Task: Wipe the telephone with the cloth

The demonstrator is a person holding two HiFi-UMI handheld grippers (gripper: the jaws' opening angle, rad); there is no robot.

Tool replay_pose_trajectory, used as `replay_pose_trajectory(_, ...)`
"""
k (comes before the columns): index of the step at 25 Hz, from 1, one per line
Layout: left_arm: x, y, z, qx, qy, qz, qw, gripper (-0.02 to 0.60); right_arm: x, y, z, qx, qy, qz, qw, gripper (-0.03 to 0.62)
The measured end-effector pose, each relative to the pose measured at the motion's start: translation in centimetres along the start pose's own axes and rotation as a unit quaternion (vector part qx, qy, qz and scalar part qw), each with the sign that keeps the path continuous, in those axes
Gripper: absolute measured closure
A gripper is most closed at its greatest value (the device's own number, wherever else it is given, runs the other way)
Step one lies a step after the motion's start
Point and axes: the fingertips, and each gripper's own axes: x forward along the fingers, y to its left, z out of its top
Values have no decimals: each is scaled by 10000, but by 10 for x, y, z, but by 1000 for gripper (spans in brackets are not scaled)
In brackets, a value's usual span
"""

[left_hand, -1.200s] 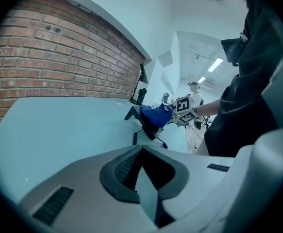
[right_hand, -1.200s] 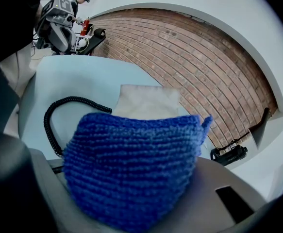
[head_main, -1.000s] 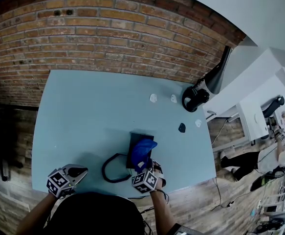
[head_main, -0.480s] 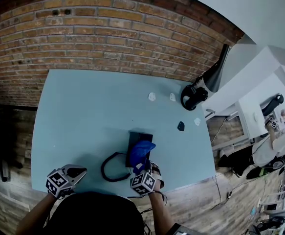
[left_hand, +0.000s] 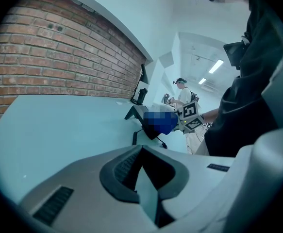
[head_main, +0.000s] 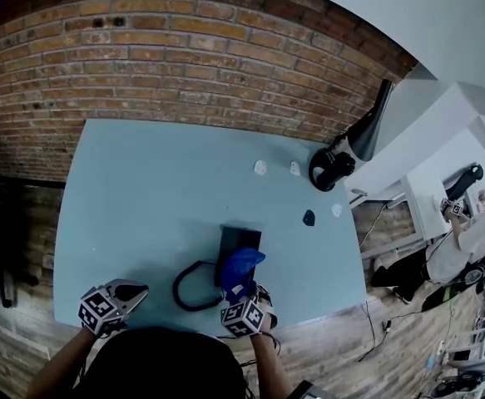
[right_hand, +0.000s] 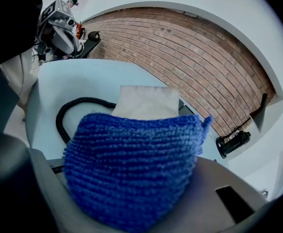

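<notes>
The dark telephone [head_main: 240,241] lies near the table's front edge, its coiled black cord [head_main: 190,288] looping to its left. My right gripper [head_main: 244,286] is shut on the blue knitted cloth [head_main: 242,265], which rests on the phone's near end. In the right gripper view the cloth [right_hand: 131,164] fills the jaws, with the telephone [right_hand: 147,103] and cord [right_hand: 63,116] beyond it. My left gripper [head_main: 141,289] sits shut at the front left edge, holding nothing and apart from the phone. From the left gripper view the telephone [left_hand: 137,114] shows far off to the right.
A black headset [head_main: 331,166] and a black lamp [head_main: 373,127] stand at the table's [head_main: 142,189] back right corner. Small white bits [head_main: 261,167] and a small dark object [head_main: 309,217] lie right of centre. A brick wall [head_main: 184,48] backs the table. A person [head_main: 475,239] stands far right.
My right gripper has drawn the cloth back along the phone toward the table's near edge, baring more of the phone's far end. The left gripper has stayed put.
</notes>
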Motion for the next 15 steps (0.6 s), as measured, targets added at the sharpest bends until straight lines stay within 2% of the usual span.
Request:
replay_pose_trajectory(5, 1, -1, -2, -27, 28, -23, 10000, 560, -2, 3, -2, -6, 27, 57, 10000, 502)
replay_pose_trajectory(7, 1, -1, -3, -37, 42, -32, 10000, 560, -3, 5, -4, 183, 67, 192, 9996, 500)
replay_pose_trajectory(9, 2, 0, -4, -56, 50, -33, 10000, 560, -6, 6, -4, 768, 9, 587, 9953, 494)
replay_pose_trajectory(10, 1, 0, -3, -68, 42, -25, 10000, 559, -9, 6, -2, 1242, -140, 862, 9884, 489)
replay_pose_trajectory(12, 0, 2, -1, -96, 12, -1, 10000, 560, -18, -6, 4, 2299, -636, 1237, 9632, 478)
replay_pose_trajectory(13, -1, 4, 0, -101, 1, 13, 9999, 560, -23, -19, 7, 2663, -848, 1228, 9523, 474)
replay_pose_trajectory(14, -2, 6, 1, -98, -6, 29, 9999, 560, -27, -35, 7, 2818, -970, 1085, 9484, 471)
replay_pose_trajectory(15, -3, 8, 1, -94, -12, 43, 9999, 560, -31, -54, 7, 2794, -1015, 847, 9510, 471)
